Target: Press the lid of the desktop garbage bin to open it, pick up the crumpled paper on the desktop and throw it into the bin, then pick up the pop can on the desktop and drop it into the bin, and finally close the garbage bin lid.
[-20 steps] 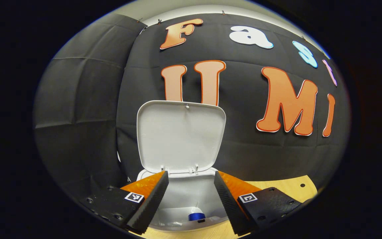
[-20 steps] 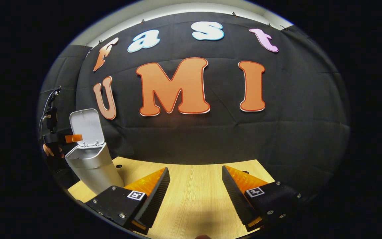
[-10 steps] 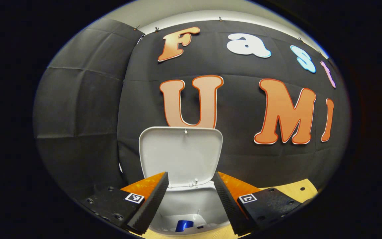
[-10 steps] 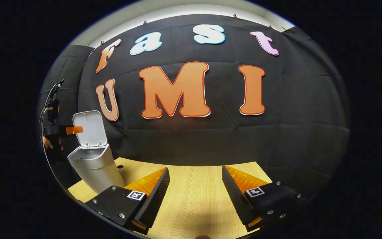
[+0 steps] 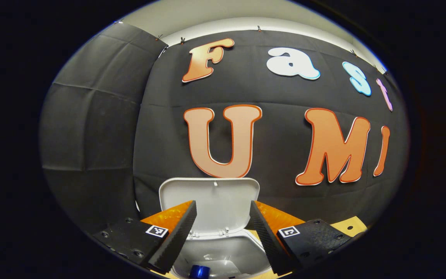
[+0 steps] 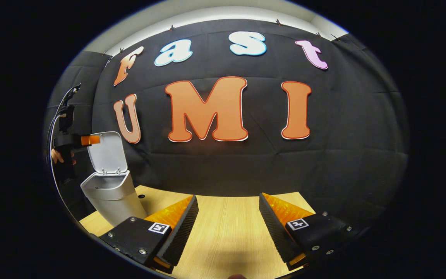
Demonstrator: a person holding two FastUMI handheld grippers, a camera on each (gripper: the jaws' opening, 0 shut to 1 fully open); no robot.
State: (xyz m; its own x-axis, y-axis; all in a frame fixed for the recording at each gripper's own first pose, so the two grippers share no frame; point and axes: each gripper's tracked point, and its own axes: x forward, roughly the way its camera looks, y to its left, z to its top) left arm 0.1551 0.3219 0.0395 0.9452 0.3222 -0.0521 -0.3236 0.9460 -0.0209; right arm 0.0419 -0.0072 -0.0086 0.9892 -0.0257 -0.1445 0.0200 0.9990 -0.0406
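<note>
Bin (image 5: 223,248) sits under and between my left gripper (image 5: 223,211) fingers, which are spread wide and hold nothing; the can (image 5: 199,271) lies inside, so I judge only shutting the upright lid (image 5: 209,193) remains. Paper I cannot make out. My right gripper (image 6: 229,203), also wide and holding nothing, hangs over bare desk (image 6: 227,240), well apart from the bin. Wall cloth stands close behind the lid.

smooth plastic bin (image 6: 112,193), wood-grain desktop (image 6: 227,232)
</note>
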